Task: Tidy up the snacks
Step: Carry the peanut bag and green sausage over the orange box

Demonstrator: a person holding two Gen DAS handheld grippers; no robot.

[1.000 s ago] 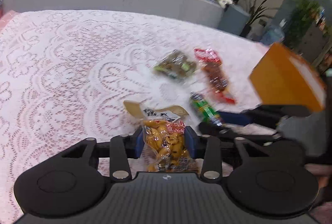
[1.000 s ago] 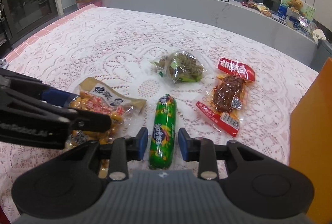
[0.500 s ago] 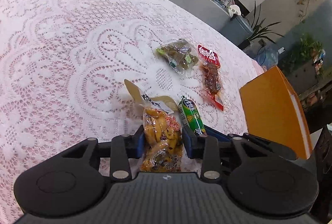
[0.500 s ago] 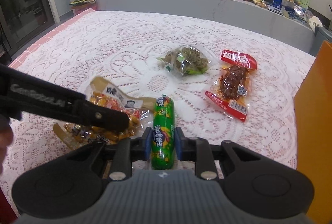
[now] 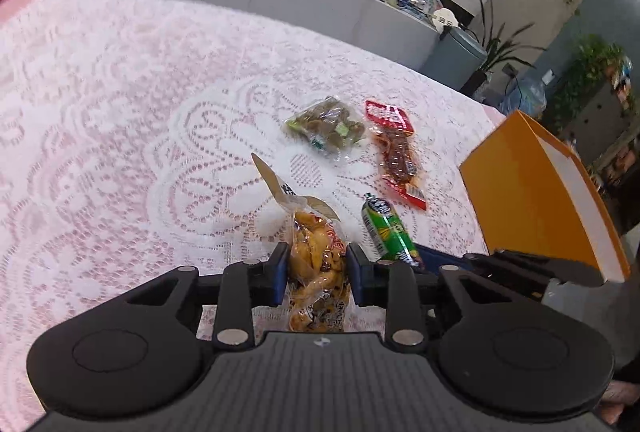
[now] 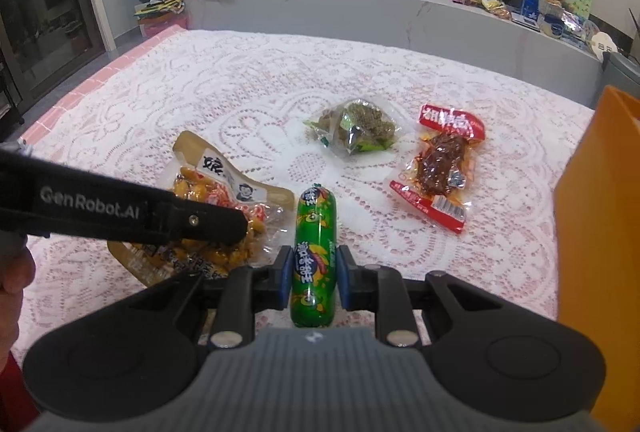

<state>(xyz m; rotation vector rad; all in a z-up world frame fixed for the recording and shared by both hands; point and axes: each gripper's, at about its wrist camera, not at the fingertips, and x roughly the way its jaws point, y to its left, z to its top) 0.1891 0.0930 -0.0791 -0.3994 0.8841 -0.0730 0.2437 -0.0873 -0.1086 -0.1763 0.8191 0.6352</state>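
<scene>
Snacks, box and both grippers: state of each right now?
Left gripper: closing on yellow snack bag.
Right gripper: shut on green sausage.
Green-brown packet: flat on cloth, untouched.
Red packet: flat on cloth, untouched.
Orange box: open-topped, at table edge.

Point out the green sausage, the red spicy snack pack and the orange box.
green sausage (image 6: 314, 256): right wrist view, middle of its wrapper, between the pads.
red spicy snack pack (image 6: 440, 168): right wrist view, on the dark contents in its clear window.
orange box (image 5: 520, 188): left wrist view, on its orange side wall.
</scene>
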